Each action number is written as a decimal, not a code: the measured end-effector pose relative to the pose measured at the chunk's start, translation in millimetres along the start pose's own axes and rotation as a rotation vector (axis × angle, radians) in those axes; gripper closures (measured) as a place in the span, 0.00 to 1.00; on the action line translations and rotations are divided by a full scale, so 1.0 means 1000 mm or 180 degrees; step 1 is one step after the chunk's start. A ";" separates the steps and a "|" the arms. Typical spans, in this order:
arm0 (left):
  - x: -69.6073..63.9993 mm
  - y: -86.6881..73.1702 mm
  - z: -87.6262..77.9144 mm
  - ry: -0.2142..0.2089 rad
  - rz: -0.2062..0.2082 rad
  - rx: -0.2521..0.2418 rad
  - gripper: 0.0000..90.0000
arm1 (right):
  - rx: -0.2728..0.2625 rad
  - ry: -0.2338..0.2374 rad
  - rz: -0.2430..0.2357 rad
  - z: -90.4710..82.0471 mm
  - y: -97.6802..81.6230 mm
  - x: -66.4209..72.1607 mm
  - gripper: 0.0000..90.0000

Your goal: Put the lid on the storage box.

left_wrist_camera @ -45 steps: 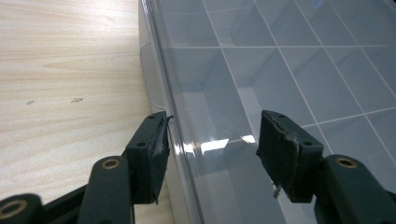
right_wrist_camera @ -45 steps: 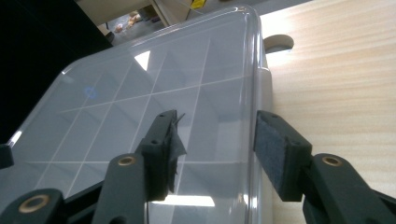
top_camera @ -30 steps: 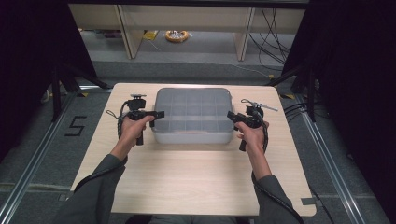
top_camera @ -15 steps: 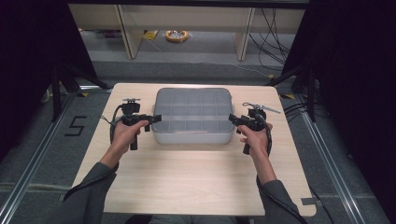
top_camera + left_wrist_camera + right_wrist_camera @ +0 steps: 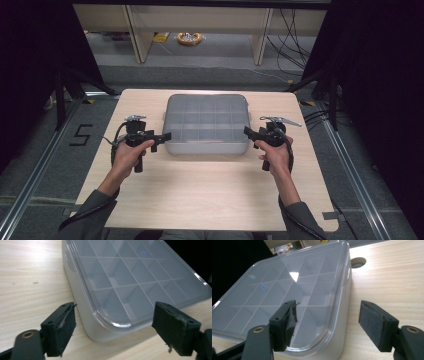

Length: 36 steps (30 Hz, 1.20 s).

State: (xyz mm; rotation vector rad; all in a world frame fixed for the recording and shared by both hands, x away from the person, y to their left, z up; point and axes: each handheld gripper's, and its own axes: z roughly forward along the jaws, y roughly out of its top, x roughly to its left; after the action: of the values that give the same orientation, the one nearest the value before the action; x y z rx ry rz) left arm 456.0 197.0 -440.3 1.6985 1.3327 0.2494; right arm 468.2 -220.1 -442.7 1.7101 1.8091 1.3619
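Both tongs are backing outward off the box (image 5: 207,124) | left tongs (image 5: 159,137), right tongs (image 5: 251,134) gaping wide, empty | advice: straddle near corners squarely.

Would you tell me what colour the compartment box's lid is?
Clear, see-through lid on a pale grey box; best in the left gripper view.

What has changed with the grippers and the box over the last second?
Both grippers have backed away sideways from the compartment box: the left gripper out to its left, the right gripper out to its right, each ending just off a near corner with jaws open. Nothing was grasped or released. The box stayed put on the table, lid closed.
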 end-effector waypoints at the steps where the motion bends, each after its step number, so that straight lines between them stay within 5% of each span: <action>1: -0.001 -0.002 -0.001 -0.0022 0.0009 -0.0008 0.18 | 0.0006 0.0039 0.0017 -0.002 -0.001 0.002 0.34; 3: -0.004 -0.008 -0.005 -0.0045 0.0042 -0.0013 0.17 | -0.0060 0.0060 -0.0192 -0.002 -0.002 0.001 0.32; 9: -0.013 -0.023 -0.011 -0.0157 0.0122 0.0030 0.17 | -0.0150 0.0229 -0.0165 -0.011 -0.009 0.009 0.18; 10: -0.016 -0.024 -0.012 -0.0150 0.0140 0.0036 0.17 | -0.0083 0.0221 -0.0003 -0.013 -0.010 0.014 0.18; 11: -0.018 -0.026 -0.013 -0.0152 0.0168 0.0039 0.17 | -0.0114 0.0214 -0.0130 -0.012 -0.010 0.012 0.18; 17: -0.029 -0.035 -0.020 -0.0127 0.0305 0.0044 0.17 | -0.0127 0.0240 -0.0231 -0.018 -0.013 0.012 0.18; 18: -0.030 -0.036 -0.020 -0.0131 0.0317 0.0033 0.17 | -0.0117 0.0248 -0.0151 -0.019 -0.015 0.014 0.18; 19: -0.031 -0.038 -0.021 -0.0152 0.0329 0.0047 0.17 | -0.0134 0.0226 -0.0249 -0.019 -0.015 0.011 0.19; 21: -0.032 -0.042 -0.021 -0.0175 0.0333 0.0068 0.17 | -0.0068 0.0238 -0.0104 -0.022 -0.017 0.014 0.19; 22: -0.032 -0.044 -0.022 -0.0178 0.0327 0.0082 0.17 | -0.0145 0.0217 -0.0263 -0.021 -0.017 0.009 0.19; 26: -0.033 -0.049 -0.023 -0.0169 0.0340 0.0110 0.17 | -0.0060 0.0183 -0.0148 -0.026 -0.020 0.010 0.19; 30: -0.036 -0.055 -0.023 -0.0176 0.0363 0.0143 0.17 | -0.0103 0.0233 -0.0216 -0.026 -0.022 0.008 0.19; 31: -0.037 -0.057 -0.023 -0.0202 0.0384 0.0173 0.17 | -0.0055 0.0259 -0.0080 -0.028 -0.023 0.013 0.19; 32: -0.038 -0.058 -0.023 -0.0246 0.0386 0.0198 0.17 | -0.0114 0.0221 -0.0278 -0.027 -0.024 0.009 0.19; 34: -0.041 -0.061 -0.025 -0.0261 0.0424 0.0212 0.17 | 0.0000 0.0230 -0.0108 -0.031 -0.025 0.015 0.19; 36: -0.043 -0.064 -0.026 -0.0271 0.0492 0.0211 0.17 | -0.0081 0.0289 -0.0218 -0.031 -0.027 0.015 0.19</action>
State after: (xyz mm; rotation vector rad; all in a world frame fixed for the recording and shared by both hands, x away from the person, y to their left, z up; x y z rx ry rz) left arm 380.3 172.6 -458.8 1.8502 1.1603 0.2212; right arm 424.4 -215.8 -442.6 1.5824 1.8723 1.4494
